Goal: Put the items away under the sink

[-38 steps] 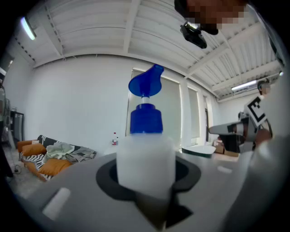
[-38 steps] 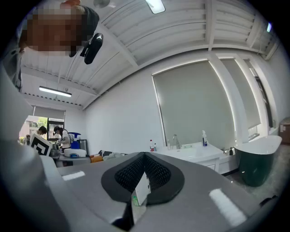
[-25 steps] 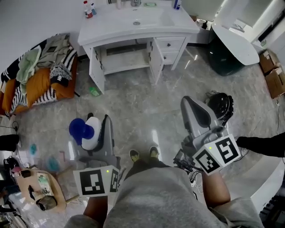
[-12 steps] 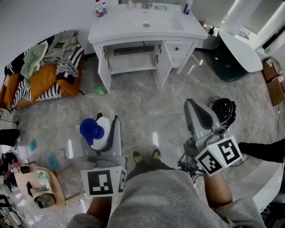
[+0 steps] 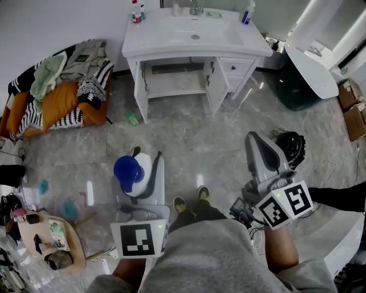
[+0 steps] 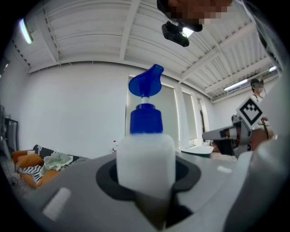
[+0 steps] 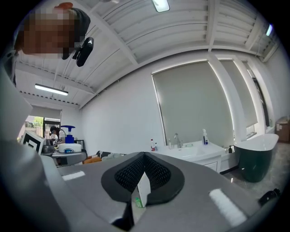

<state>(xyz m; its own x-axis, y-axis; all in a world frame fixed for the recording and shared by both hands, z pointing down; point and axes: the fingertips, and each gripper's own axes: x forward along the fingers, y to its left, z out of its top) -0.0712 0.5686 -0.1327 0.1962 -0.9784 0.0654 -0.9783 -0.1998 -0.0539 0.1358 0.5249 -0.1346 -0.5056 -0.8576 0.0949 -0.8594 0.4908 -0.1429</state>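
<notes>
A white bottle with a blue pump top (image 5: 131,170) (image 6: 145,156) stands upright between the jaws of my left gripper (image 5: 146,155) (image 6: 147,192), which is shut on its body. My right gripper (image 5: 255,140) (image 7: 143,168) is shut on a thin white item with a green end (image 7: 142,190); the head view hides that item. Both grippers point level over the grey floor, with the person's shoes between them. The white sink vanity (image 5: 197,41) (image 7: 195,152) stands ahead, its cupboard doors open onto a shelf (image 5: 174,80).
A small green item (image 5: 133,119) lies on the floor left of the vanity. A couch heaped with clothes (image 5: 57,94) sits at the left. A black round object (image 5: 289,146) and a dark green tub (image 5: 297,86) lie to the right. Bottles (image 5: 136,11) stand on the vanity top.
Both grippers have travelled level across the floor with their loads, and the vanity has come closer. Neither grip has changed.
</notes>
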